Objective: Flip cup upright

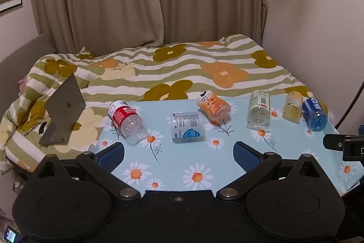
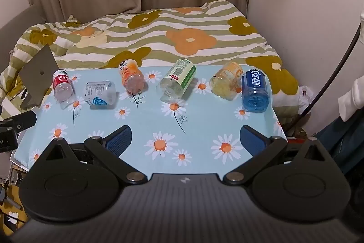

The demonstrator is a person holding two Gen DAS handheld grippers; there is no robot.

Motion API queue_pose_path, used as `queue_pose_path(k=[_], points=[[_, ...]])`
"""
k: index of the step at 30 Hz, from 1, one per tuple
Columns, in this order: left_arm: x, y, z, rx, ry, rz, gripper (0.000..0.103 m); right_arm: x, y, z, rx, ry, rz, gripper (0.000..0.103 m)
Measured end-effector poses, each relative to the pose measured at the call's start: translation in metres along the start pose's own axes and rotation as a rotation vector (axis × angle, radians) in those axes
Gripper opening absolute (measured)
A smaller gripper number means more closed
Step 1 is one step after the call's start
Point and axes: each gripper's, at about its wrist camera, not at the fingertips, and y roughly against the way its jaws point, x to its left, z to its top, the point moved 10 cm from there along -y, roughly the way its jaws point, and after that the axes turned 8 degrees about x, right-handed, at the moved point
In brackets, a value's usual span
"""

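Blue cup (image 2: 256,90) lies sideways, open mouth toward camera.

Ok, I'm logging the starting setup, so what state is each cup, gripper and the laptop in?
Red-label cup: on its side.
White-blue cup: on its side.
Orange cup: on its side.
Green-label cup: on its side.
Yellow cup: on its side.
Blue cup: on its side.
Left gripper: open, empty.
Right gripper: open, empty.
Laptop: lid open.

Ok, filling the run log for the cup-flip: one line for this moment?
stage: pre-grasp | left gripper: open | right gripper: open | cups: six on their sides on table | nearest right: blue cup
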Motion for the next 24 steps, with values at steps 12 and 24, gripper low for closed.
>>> queue_pose_path(k=[12,24], points=[[0.003,0.006,0.009,-0.017,-0.008,0.004,0.103,-0.003,-0.002,-0.008,0.010,-0.010,-0.006,0.103],[0.001,0.001,0.006,-0.015,-0.012,-0.014,0.103,-0.001,-0.001,-0.007,0.016,-0.011,-0.009,0.103]])
